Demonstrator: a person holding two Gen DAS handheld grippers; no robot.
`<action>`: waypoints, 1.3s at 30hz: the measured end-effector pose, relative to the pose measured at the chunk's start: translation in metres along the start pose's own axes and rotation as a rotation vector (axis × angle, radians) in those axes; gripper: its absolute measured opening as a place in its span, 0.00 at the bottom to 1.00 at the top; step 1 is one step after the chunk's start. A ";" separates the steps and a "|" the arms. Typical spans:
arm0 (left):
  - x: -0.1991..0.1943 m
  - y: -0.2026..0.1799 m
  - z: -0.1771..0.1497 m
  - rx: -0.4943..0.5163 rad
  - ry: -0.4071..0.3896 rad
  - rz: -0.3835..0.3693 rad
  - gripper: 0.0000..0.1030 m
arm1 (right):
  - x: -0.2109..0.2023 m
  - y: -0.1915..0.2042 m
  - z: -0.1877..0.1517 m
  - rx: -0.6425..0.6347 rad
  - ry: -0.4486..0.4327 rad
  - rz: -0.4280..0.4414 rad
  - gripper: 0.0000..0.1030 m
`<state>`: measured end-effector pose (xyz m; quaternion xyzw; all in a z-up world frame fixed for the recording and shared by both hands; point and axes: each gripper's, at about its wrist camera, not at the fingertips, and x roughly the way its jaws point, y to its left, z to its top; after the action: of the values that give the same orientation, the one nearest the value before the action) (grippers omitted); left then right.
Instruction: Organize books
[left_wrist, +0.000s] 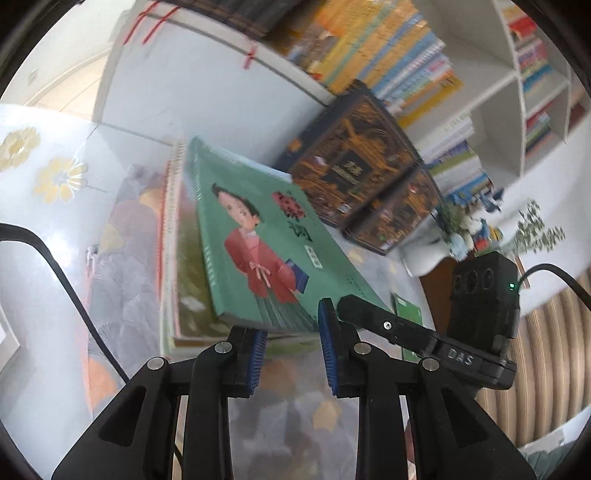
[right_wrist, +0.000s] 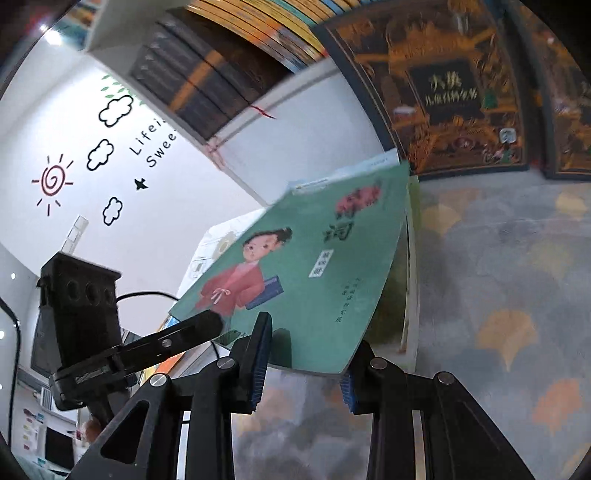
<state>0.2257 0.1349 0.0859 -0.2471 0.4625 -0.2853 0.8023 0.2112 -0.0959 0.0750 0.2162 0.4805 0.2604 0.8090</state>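
A thin green book with a red-robed figure on its cover hangs tilted above a pile of spiral-bound books. My left gripper is shut on its near edge, one blue pad under the cover and one over it. The right gripper's finger lies on the same edge, just to the right. In the right wrist view the green book sits between the pads of my right gripper, which is shut on its near corner. The left gripper's finger grips the neighbouring corner.
Two dark ornate books lean against a white bookcase packed with colourful books. A grey mat with leaf prints covers the floor. A small green booklet lies to the right, with potted plants beyond it.
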 end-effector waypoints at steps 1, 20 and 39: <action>0.002 0.003 0.001 -0.006 0.004 0.001 0.22 | 0.007 -0.004 0.004 0.006 0.009 0.000 0.31; -0.045 -0.035 -0.150 -0.020 0.113 0.228 0.27 | -0.054 -0.056 -0.087 0.167 0.124 0.122 0.42; 0.017 -0.240 -0.220 0.136 0.124 0.189 0.32 | -0.280 -0.154 -0.149 0.214 -0.036 0.072 0.46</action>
<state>-0.0164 -0.0777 0.1347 -0.1291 0.5120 -0.2538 0.8104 -0.0015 -0.3757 0.1020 0.3230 0.4830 0.2328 0.7799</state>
